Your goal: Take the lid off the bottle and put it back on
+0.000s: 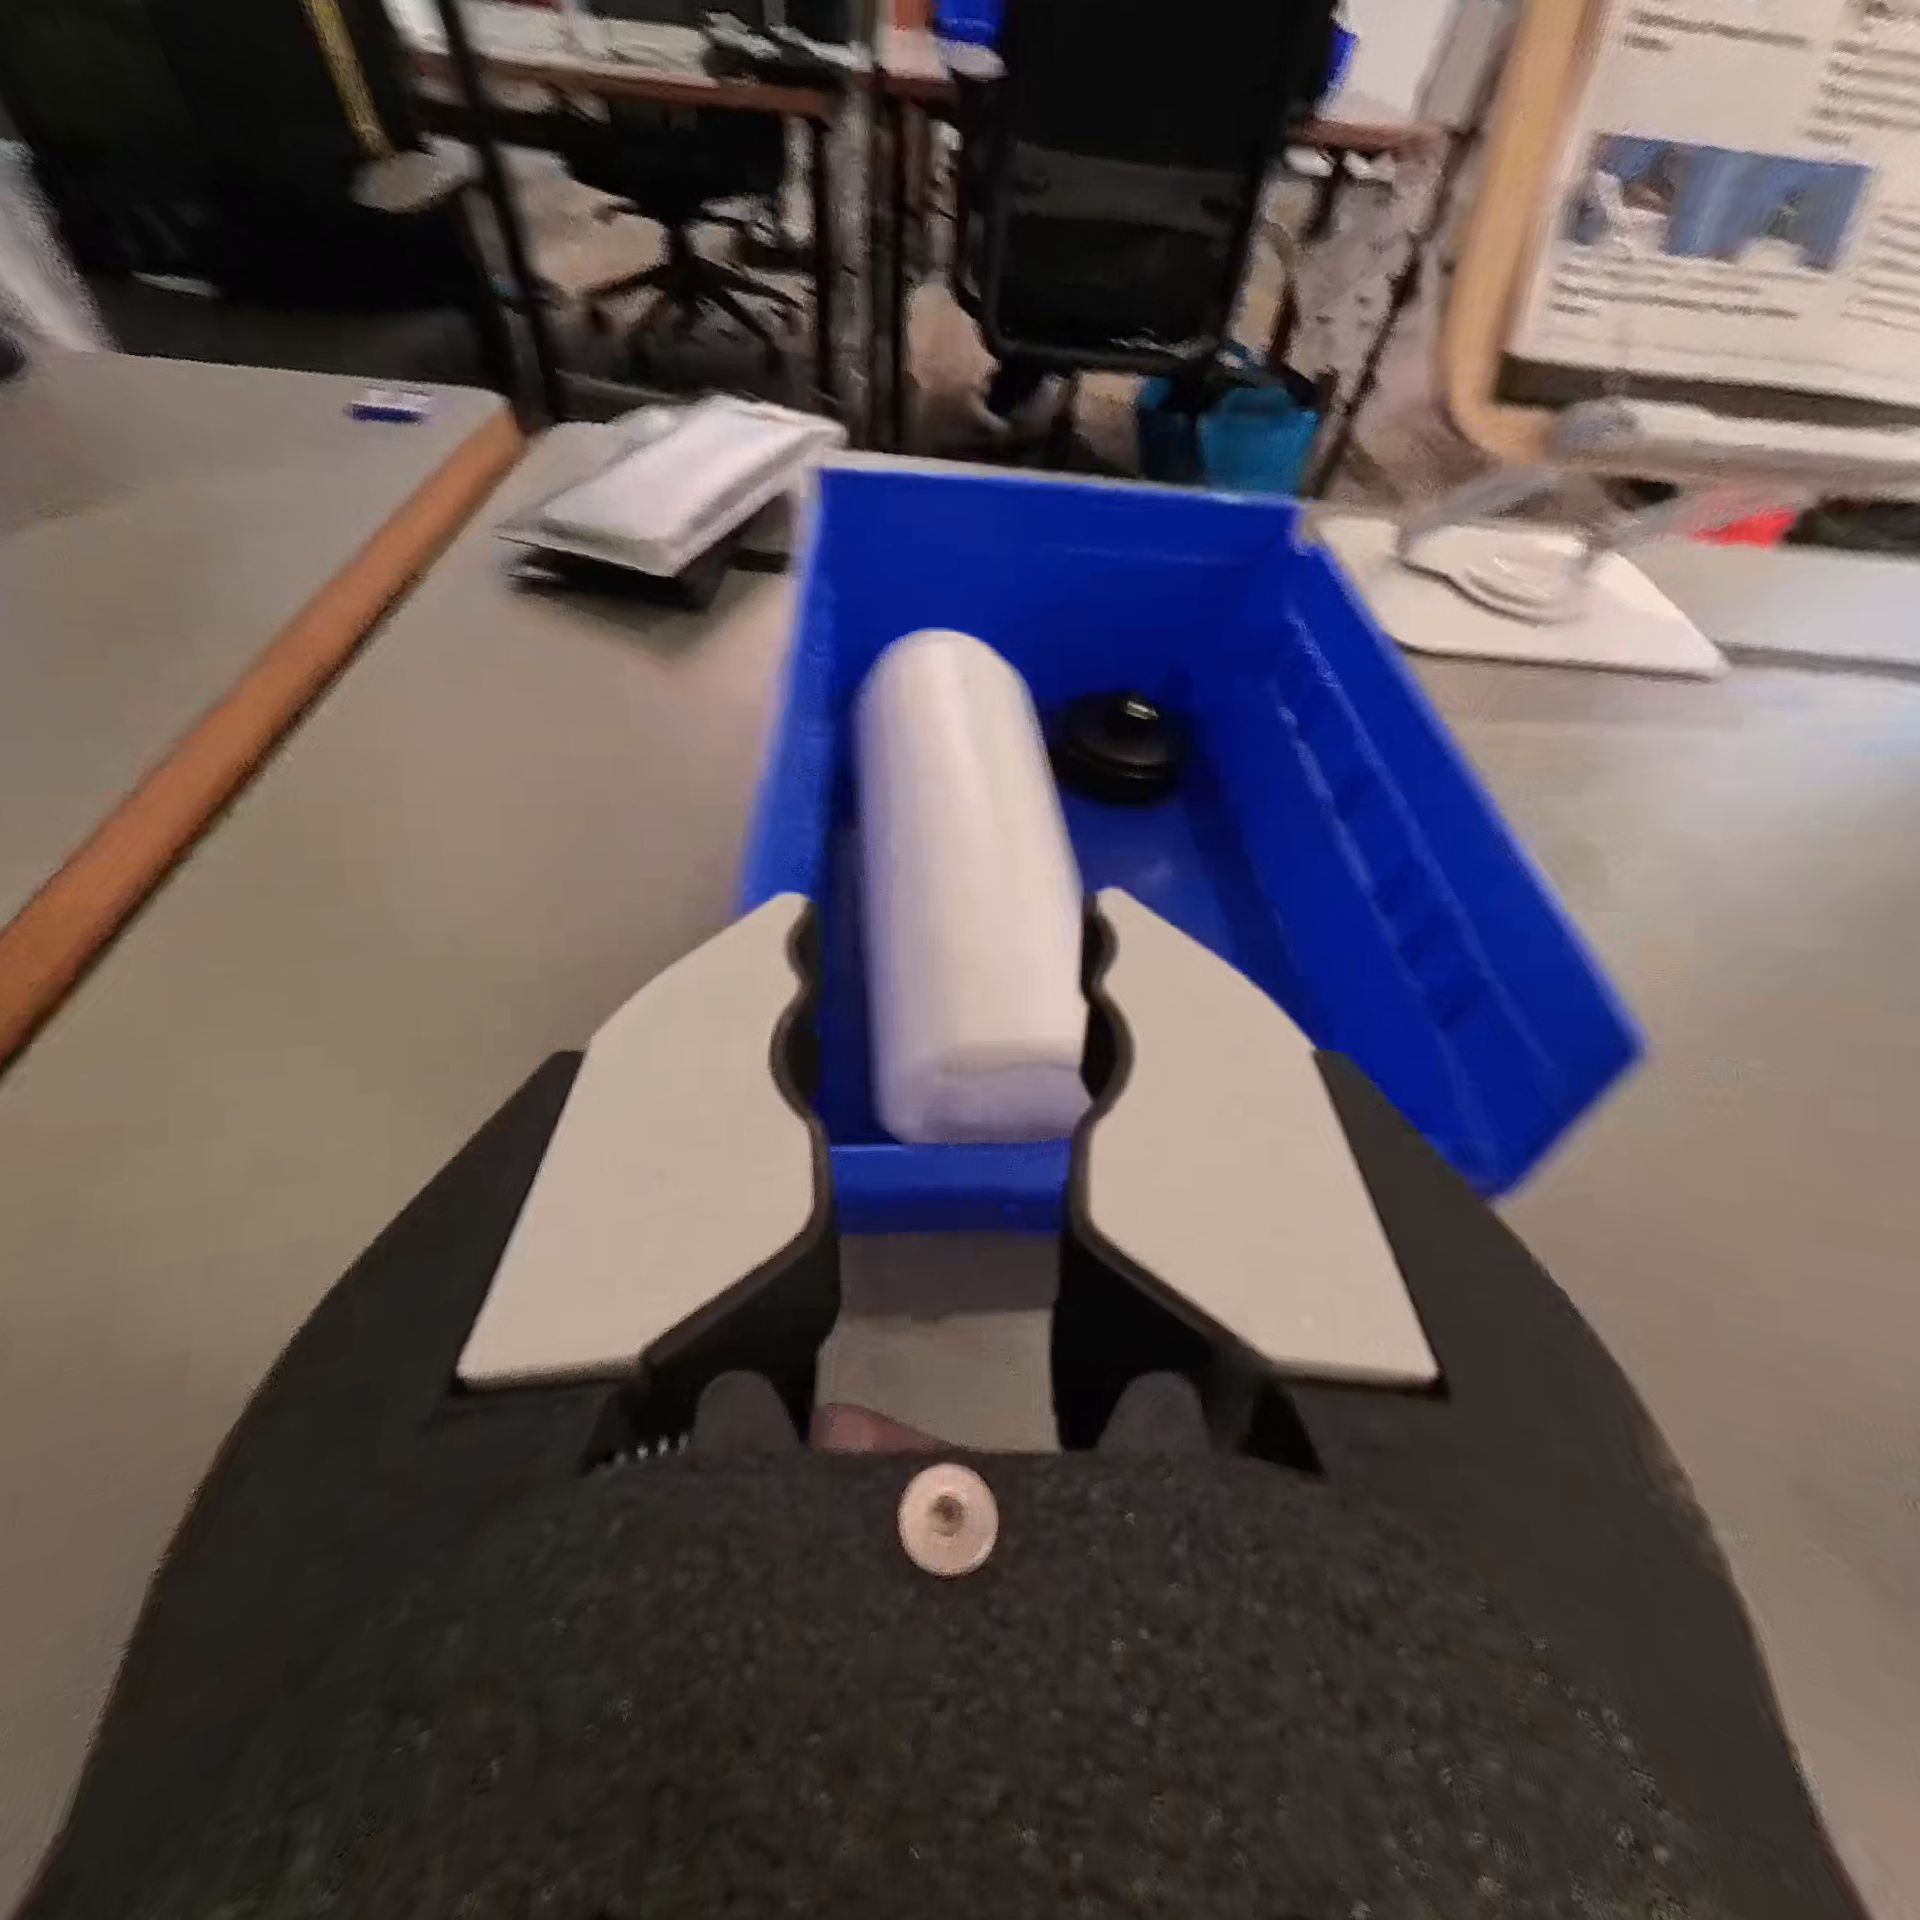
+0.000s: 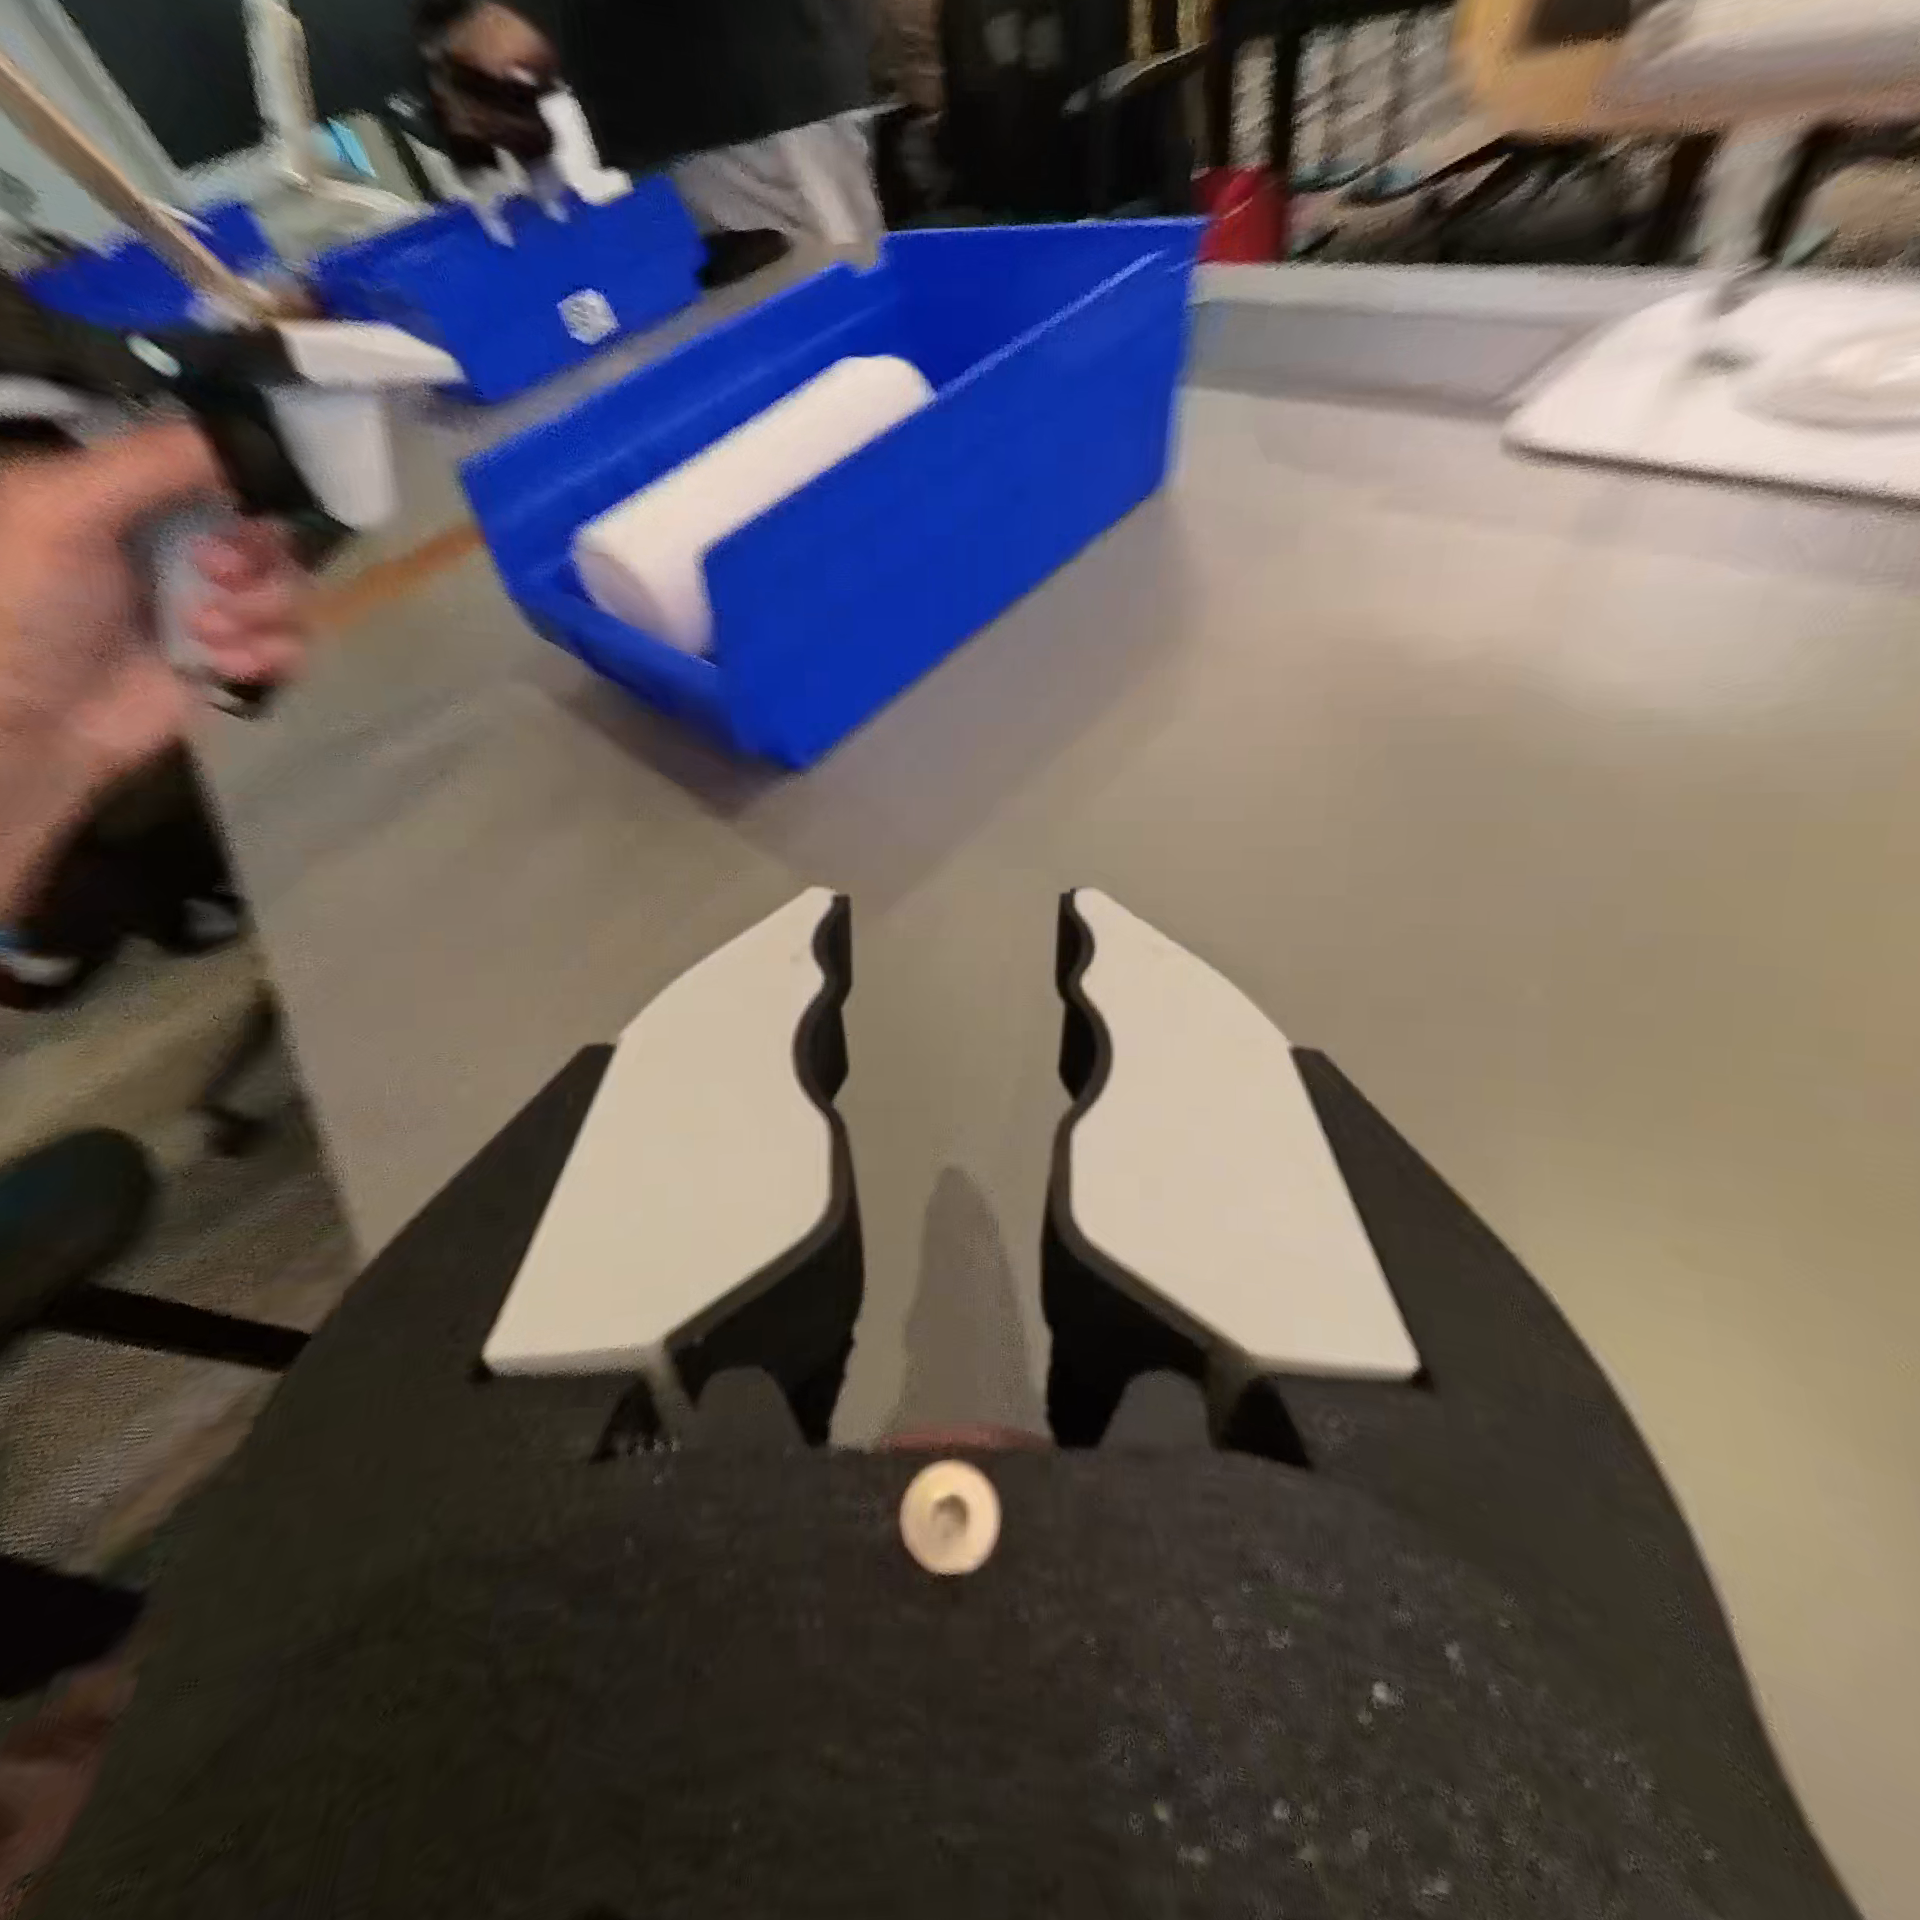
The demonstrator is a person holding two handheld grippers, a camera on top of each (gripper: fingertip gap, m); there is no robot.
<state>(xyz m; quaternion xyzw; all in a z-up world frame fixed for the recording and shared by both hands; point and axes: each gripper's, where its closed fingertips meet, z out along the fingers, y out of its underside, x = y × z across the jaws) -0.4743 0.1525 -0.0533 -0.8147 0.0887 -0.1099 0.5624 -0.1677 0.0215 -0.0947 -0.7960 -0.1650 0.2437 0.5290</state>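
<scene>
A white bottle [image 1: 966, 894] lies on its side in a blue bin [image 1: 1382, 831] on the grey table. A black lid [image 1: 1127, 743] lies in the bin beside the bottle's far end. My left gripper [image 1: 948, 914] is open just short of the bin's near wall. The bottle shows between its fingers but lies farther off, untouched. In the right wrist view the bottle [image 2: 748, 488] and bin [image 2: 935, 499] are at upper centre, and the left gripper [image 2: 332, 416] hangs left of the bin in a person's hand. My right gripper [image 2: 954, 914] is open and empty above bare table.
More blue bins [image 2: 520, 281] stand behind at the left. A white tray [image 2: 1714, 405] lies at the right and shows in the left wrist view [image 1: 1538, 613] too. A stack of white packets [image 1: 665, 488] lies behind the bin. A wood-edged table [image 1: 260, 675] is at left.
</scene>
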